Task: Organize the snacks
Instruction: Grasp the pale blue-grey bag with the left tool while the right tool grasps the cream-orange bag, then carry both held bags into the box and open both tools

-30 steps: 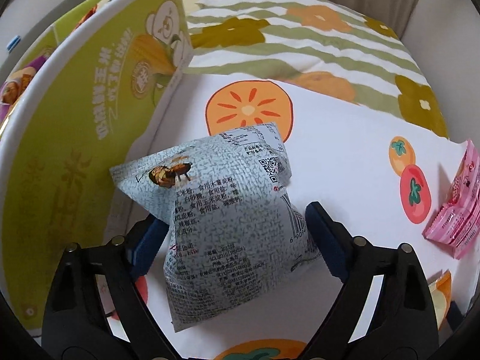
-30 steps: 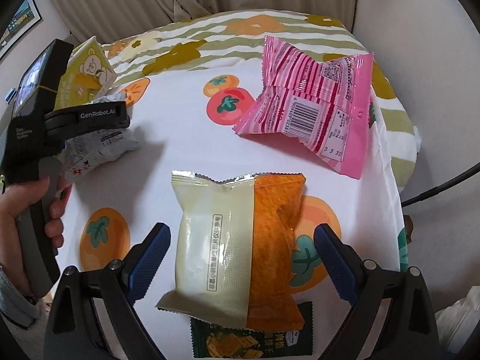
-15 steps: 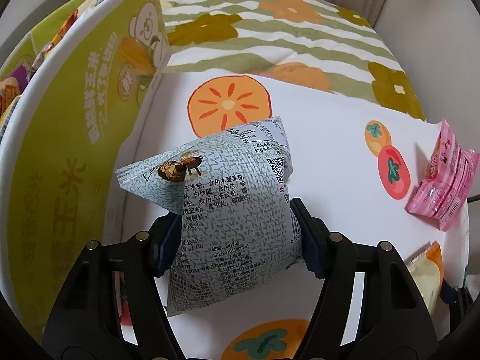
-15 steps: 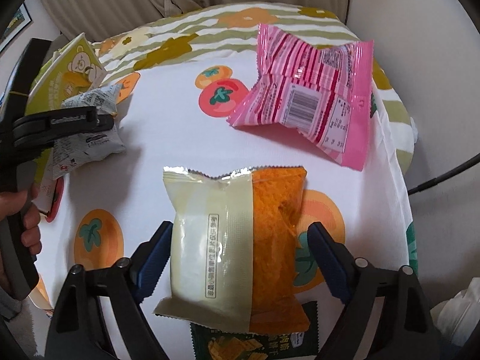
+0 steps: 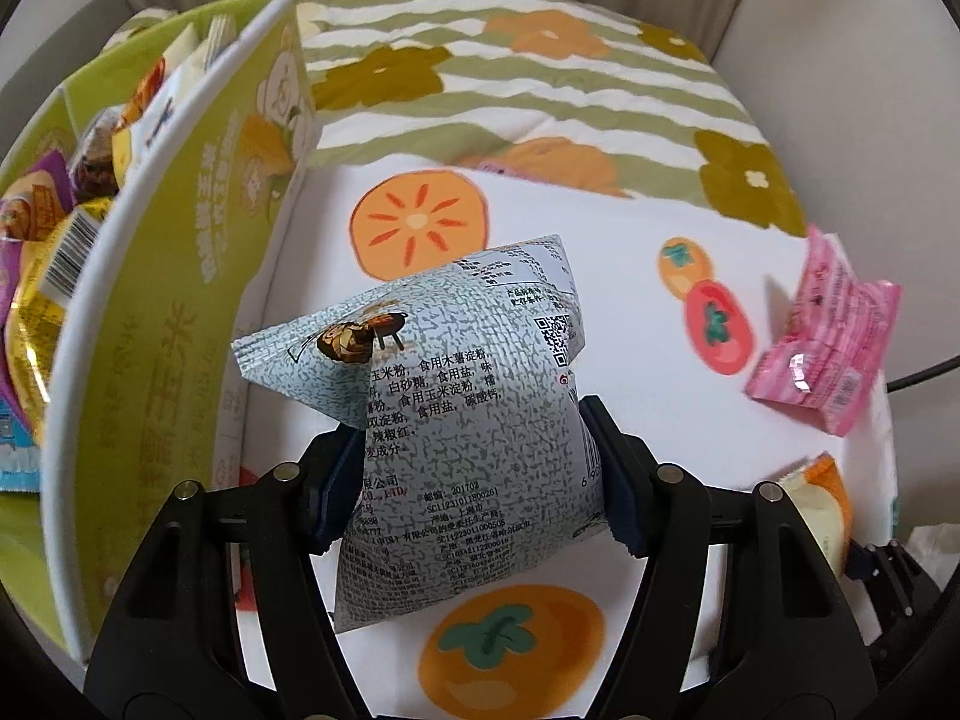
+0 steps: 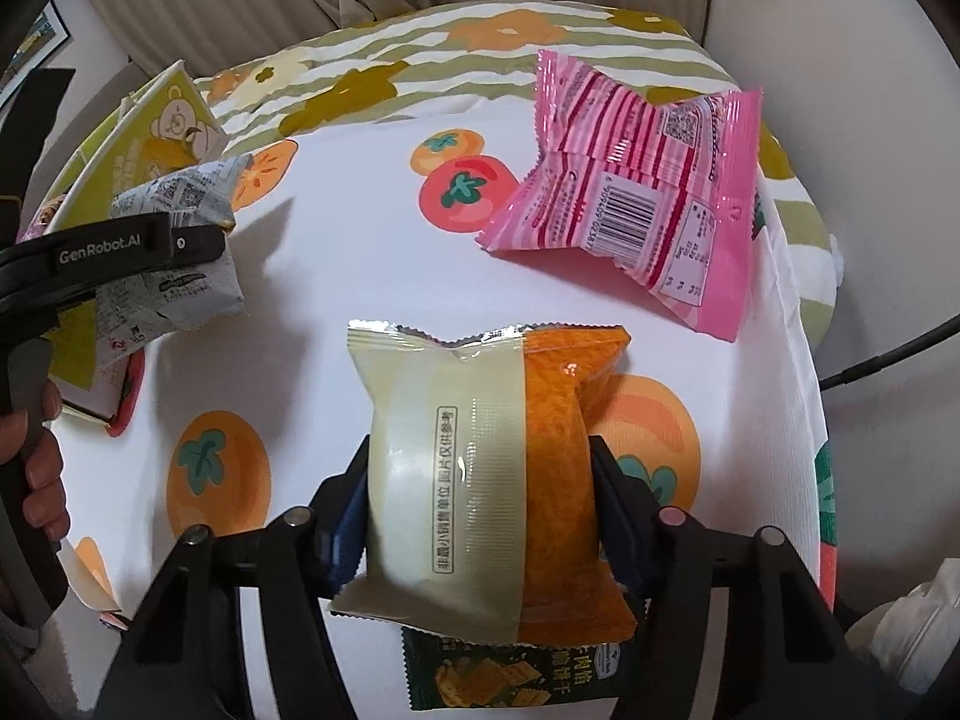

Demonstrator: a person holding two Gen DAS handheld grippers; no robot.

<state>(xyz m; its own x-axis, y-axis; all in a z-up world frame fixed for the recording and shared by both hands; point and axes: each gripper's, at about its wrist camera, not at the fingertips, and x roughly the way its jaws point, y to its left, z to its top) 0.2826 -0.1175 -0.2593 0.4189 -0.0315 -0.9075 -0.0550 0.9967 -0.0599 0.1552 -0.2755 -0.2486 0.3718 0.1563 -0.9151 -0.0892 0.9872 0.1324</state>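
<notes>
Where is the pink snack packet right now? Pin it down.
The pink snack packet lies on the tablecloth at the upper right of the right wrist view, beyond the cream-and-orange packet, beside the printed tomato; no gripper touches it.

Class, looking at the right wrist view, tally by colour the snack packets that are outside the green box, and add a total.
Grey speckled foil packet, in the left gripper: 1
Cream-and-orange plastic packet, in the right gripper: 1
Pink striped plastic packet, on the tablecloth: 1
Dark green packet, under the cream-and-orange one: 1
Total: 4
</notes>
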